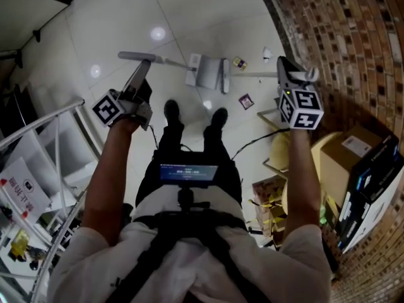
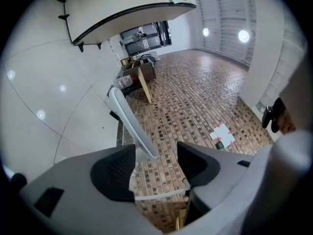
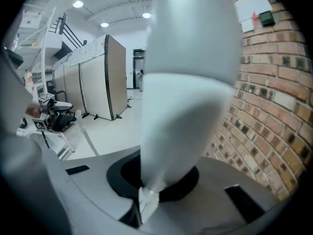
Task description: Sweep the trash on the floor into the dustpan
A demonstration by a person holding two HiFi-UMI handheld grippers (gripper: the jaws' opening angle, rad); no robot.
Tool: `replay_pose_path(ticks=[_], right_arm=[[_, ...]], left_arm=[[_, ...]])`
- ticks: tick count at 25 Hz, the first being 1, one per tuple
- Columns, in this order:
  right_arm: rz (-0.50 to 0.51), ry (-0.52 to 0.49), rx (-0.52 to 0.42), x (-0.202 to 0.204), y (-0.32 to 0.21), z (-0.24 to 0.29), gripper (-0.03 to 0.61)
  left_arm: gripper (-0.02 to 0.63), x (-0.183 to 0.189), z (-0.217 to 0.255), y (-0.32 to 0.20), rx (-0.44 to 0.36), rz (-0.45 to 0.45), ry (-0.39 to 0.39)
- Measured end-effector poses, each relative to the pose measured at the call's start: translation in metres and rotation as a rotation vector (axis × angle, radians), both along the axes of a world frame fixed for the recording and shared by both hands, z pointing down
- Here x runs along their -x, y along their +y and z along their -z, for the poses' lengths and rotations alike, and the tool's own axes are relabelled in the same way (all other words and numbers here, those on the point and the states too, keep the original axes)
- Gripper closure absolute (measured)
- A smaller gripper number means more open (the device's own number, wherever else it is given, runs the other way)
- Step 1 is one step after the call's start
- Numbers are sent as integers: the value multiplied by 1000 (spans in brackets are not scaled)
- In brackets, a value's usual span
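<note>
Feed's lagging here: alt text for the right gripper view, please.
The right gripper is shut on a pale handle that fills the middle of the view. A brick wall stands at the right, white floor at the left.

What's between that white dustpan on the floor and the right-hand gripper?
In the head view: a small wrapper, a white scrap, and the broom handle that the right gripper grips.

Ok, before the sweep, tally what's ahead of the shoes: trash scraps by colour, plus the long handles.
Yellowish scrap: 1
Dark pinkish scrap: 1
White scrap: 1
Long white handles: 2 (left handle, right handle)
Total: 5
</note>
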State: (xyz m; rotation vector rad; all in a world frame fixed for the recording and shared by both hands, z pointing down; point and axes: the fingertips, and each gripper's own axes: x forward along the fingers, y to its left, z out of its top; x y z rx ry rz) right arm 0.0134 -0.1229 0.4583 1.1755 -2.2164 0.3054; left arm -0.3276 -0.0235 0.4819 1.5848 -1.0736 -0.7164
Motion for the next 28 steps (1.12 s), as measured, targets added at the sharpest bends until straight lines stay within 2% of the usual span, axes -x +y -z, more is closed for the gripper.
replay_pose_path(ticks=[4, 9, 13, 17, 20, 23, 26, 28], right_arm=[[14, 54, -42, -33, -23, 8, 575], [28, 140, -82, -49, -42, 4, 575], [38, 178, -105, -53, -54, -9, 575], [-69, 101, -53, -59, -50, -53, 549], [-201, -22, -32, -56, -37, -62, 541], [-338, -92, -18, -65, -15, -73, 541], [-386, -127, -18, -73, -4, -77, 540], [-366, -139, -19, -66, -4, -73, 537]], left_arm=[[306, -10, -6, -3, 33, 18, -45], [290, 2, -7, -6, 42, 34, -84], [276, 0, -5, -13, 21, -8, -103], [276, -6, -11, -25, -5, -43, -77], [276, -5, -15, -32, -8, -30, -48], [276, -6, -16, -40, -22, -24, -2], [276, -4, -18, -48, -23, -21, 50], [283, 2, -18, -51, -23, -10, 81]])
